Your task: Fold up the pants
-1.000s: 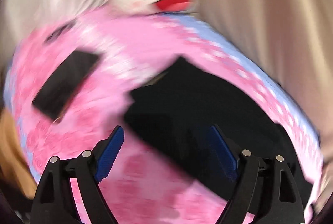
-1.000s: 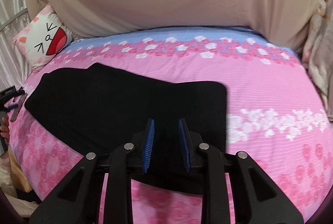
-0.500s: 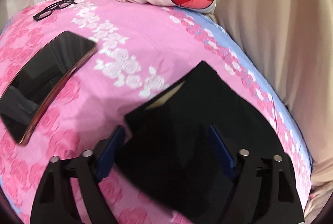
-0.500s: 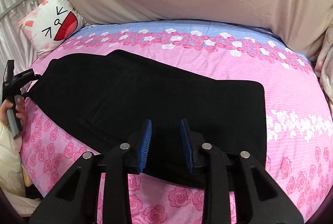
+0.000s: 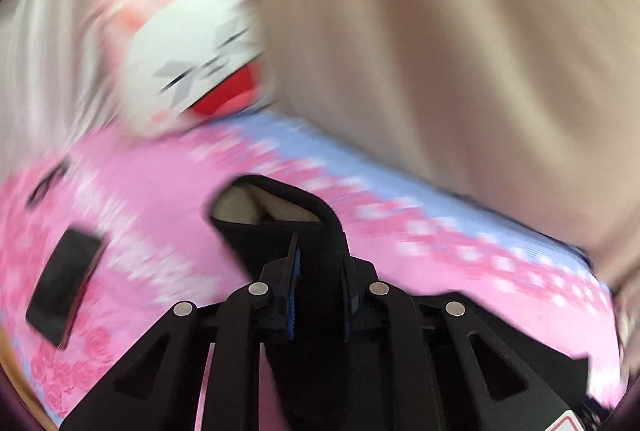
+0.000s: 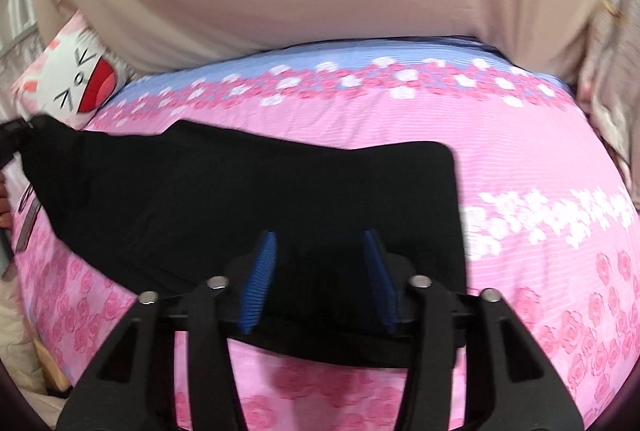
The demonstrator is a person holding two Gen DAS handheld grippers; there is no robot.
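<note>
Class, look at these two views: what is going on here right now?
A person with a claw in each hand is folding black pants on a pink floral bed. The left claw is shut on one end of the pants and lifts it off the bed. The right claw is open, over the other end, which lies flat. A cartoon-face pillow sits at the bed's corner.

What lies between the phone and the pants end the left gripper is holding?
Only bare pink bedsheet. The left wrist view, though blurred, shows nothing between the phone and the pants clamped in the left gripper.
</note>
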